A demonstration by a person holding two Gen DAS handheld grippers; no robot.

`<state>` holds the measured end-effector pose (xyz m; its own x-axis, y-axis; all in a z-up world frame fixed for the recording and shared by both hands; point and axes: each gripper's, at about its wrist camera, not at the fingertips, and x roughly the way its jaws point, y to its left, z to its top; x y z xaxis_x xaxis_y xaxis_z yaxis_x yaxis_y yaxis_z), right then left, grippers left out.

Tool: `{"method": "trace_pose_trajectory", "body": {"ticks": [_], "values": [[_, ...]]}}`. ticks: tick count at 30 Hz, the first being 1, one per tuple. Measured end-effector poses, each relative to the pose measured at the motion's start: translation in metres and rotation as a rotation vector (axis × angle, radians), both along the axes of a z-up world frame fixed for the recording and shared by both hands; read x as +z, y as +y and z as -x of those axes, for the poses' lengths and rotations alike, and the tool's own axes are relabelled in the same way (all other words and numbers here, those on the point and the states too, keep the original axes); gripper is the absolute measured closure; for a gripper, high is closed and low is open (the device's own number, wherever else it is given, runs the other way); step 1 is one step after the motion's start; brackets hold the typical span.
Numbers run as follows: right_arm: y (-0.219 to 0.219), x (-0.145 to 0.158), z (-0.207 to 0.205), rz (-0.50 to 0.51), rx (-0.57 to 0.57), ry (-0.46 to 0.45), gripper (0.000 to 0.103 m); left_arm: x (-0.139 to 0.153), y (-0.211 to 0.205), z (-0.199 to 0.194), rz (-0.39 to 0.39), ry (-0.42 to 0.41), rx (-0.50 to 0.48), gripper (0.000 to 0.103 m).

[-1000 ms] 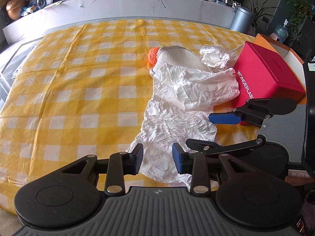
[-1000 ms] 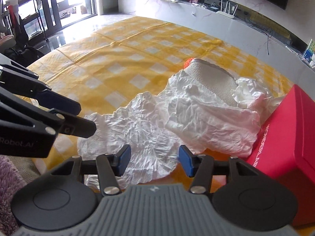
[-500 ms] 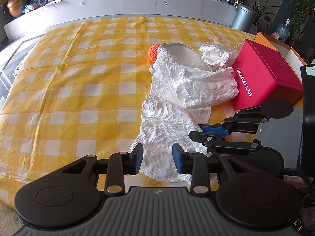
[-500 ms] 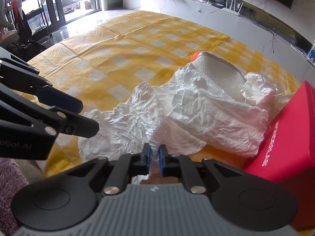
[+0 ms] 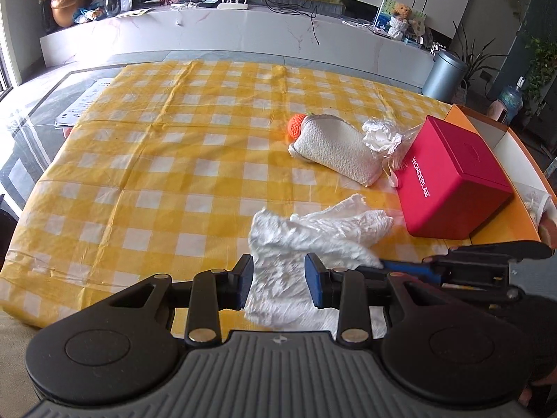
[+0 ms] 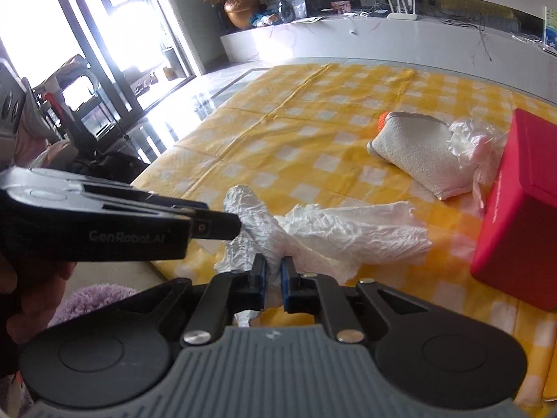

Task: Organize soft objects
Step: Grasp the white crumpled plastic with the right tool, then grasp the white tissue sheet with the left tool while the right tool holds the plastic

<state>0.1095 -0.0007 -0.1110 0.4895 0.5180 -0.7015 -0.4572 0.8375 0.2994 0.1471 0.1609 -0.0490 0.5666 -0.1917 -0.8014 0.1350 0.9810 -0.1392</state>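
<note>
Right tool (image 6: pixel 273 280) pinching white cloth (image 6: pixel 348 233), clear tablecloth (image 6: pixel 296 118) beyond

On the surface (image 5: pixel 167 160): crumpled sheet (image 5: pixel 323 233) nearest, before the pouch (image 5: pixel 334 149). Behind the pouch, a knitted ball (image 5: pixel 296 126); just right of it, a crumpled bag (image 5: pixel 381 136). Right of these, a box (image 5: pixel 452 177), touching the bag. Far behind, a long counter (image 5: pixel 243 35).

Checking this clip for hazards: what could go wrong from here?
1. The right tongs pinch only an edge of the crinkled white plastic sheet; it might slip or tear.
2. The sheet's trailing end lies near the red box and could snag there.
</note>
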Motion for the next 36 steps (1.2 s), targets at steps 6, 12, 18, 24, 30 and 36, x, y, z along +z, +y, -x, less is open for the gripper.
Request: {"method": "trace_pose_trajectory", "body": {"ticks": [6,12,18,24,30,36], "values": [[-0.039,-0.003,-0.024,0.024,-0.174,0.011,0.096,0.000,-0.013,-0.009,0.002,-0.001,-0.045,0.063],[-0.053,-0.019,-0.043,0.050,-0.227,0.021,0.096,-0.007,-0.031,-0.027,0.004,0.004,-0.099,0.064],[-0.034,-0.016,-0.063,0.114,-0.167,-0.049,0.096,-0.017,-0.042,-0.051,-0.021,0.014,-0.138,0.064],[-0.018,-0.021,-0.091,0.237,-0.111,-0.131,0.096,-0.026,-0.044,-0.078,-0.052,-0.012,-0.171,0.065],[-0.005,-0.035,-0.118,0.334,-0.024,-0.100,0.095,-0.036,-0.052,-0.096,-0.086,-0.106,-0.370,0.068],[-0.008,-0.040,-0.127,0.351,0.019,-0.100,0.083,-0.057,-0.063,-0.112,-0.200,-0.094,-0.537,0.062]]}}
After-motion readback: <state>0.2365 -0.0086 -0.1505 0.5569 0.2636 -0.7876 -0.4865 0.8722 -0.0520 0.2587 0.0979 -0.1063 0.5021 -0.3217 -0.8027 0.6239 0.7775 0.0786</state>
